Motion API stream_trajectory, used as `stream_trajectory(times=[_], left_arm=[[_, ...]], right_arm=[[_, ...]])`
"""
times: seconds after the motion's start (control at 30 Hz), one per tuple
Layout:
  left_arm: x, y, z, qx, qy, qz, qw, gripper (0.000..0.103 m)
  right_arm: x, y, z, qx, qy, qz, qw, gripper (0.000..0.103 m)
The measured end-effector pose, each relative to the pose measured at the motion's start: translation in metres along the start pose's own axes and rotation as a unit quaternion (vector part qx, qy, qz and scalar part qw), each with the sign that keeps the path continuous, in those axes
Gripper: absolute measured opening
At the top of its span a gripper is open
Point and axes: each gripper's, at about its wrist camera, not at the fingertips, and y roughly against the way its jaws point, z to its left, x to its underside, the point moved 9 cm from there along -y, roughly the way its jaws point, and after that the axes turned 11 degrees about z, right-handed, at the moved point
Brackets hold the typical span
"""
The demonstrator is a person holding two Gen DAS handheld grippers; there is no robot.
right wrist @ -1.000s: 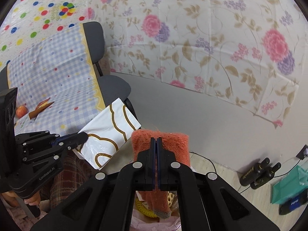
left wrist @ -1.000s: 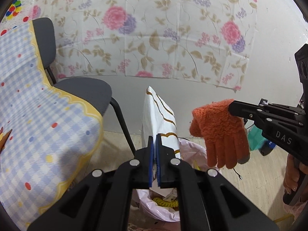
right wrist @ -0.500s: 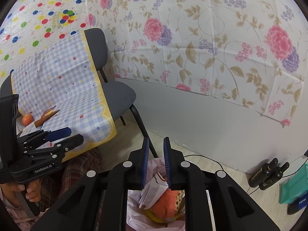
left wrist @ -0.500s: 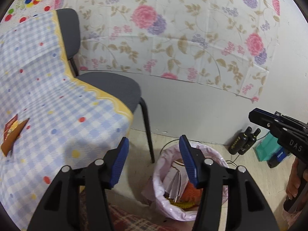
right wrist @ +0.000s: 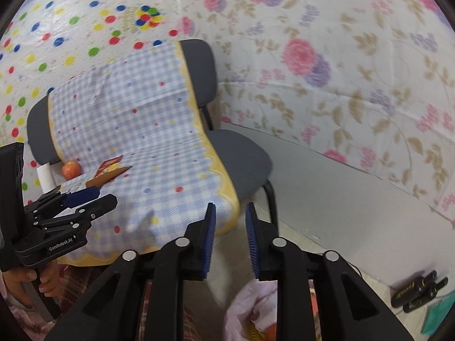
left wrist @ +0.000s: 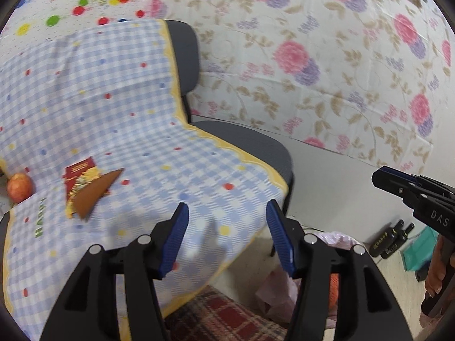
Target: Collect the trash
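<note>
The left gripper (left wrist: 227, 238) hangs with fingers wide apart and nothing between them, over the front edge of the checked cloth (left wrist: 119, 130) where it drapes off the chair (left wrist: 256, 145). The right gripper (right wrist: 229, 238) has its fingers apart too, more narrowly, and holds nothing; it sits past the cloth's yellow border, above bare floor. Below both, the pink bag (right wrist: 250, 301) stands open beside the chair leg (something orange shows inside). On the cloth a red wrapper (left wrist: 85, 184) lies flat, well back from the hanging edge, with an apple (left wrist: 19, 187) just beside it at the far left. Two dark bottles (right wrist: 418, 291) stand at the wall.
</note>
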Motion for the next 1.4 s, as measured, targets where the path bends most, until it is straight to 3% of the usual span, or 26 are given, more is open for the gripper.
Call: stream_trajectory(times=[0.27,0.5,0.67,1.1,1.17,1.3,1.4], left_arm=[[-0.003,0.019,0.097,-0.09,0.065,-0.019,0.9936,0.066],[0.001,0.042,0.176,-0.165,0.115,-0.03,0.9791,0.072],[0.017,0.047,0.222,-0.208,0.148,-0.025,0.9666,0.073],[0.051,0.028,0.276,-0.233,0.189,0.007,0.954,0.075],[0.055,0.026,0.278,-0.226,0.198,0.012,0.9537,0.075],[0.058,0.021,0.28,-0.222,0.207,0.019,0.9526,0.075],[0.056,0.019,0.276,-0.218,0.208,0.016,0.9533,0.075]], right_arm=[[-0.042,-0.037,0.076,-0.045,0.066,-0.004,0.997,0.031],[-0.069,-0.076,0.141,-0.099,0.099,0.004,0.99,0.033],[-0.074,-0.094,0.189,-0.126,0.126,0.011,0.984,0.049],[-0.051,-0.162,0.285,-0.164,0.162,0.06,0.971,0.051],[-0.047,-0.171,0.295,-0.161,0.167,0.067,0.97,0.045],[-0.042,-0.184,0.305,-0.143,0.181,0.077,0.97,0.044],[-0.036,-0.19,0.303,-0.112,0.188,0.078,0.973,0.03]])
